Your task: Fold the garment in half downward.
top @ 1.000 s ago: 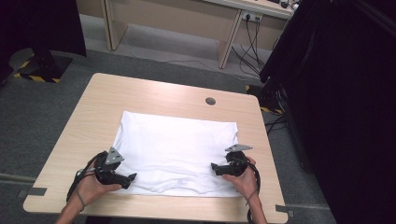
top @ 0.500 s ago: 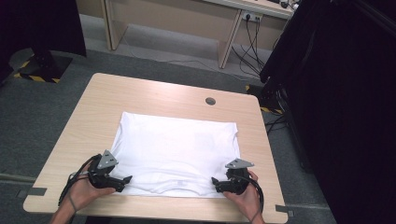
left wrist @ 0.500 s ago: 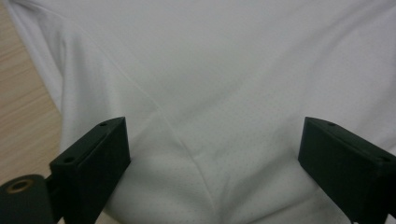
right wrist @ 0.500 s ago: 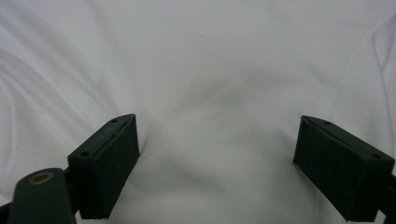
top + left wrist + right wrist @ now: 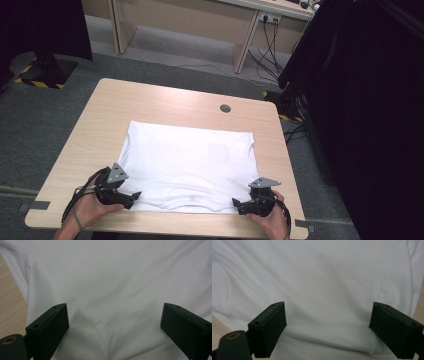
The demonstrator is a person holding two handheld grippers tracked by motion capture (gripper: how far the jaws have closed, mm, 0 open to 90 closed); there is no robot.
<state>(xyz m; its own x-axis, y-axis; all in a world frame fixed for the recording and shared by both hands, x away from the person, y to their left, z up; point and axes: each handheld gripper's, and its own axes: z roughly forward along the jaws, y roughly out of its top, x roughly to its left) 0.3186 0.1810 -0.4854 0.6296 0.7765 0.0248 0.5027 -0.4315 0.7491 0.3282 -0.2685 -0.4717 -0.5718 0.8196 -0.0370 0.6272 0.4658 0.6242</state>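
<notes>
A white T-shirt [image 5: 187,165] lies folded flat on the light wooden table [image 5: 160,102], its collar toward the near edge. My left gripper [image 5: 134,197] rests at the shirt's near left corner, jaws pointing inward over the cloth. In the left gripper view the left gripper [image 5: 112,327] stands open, with creased white fabric [image 5: 105,290] under the gap. My right gripper [image 5: 237,205] sits at the near right corner. The right gripper [image 5: 327,327] is open wide over the shirt [image 5: 324,277], nothing pinched between its pads.
A round cable hole [image 5: 225,108] marks the table's far side. Bare wood surrounds the shirt on the left and far sides. A dark curtain [image 5: 360,100] hangs to the right, and cables [image 5: 267,45] trail on the floor behind the table.
Both hands have drawn back toward the near edge of the table, from the shirt's sides to its near corners. The shirt lies as before.
</notes>
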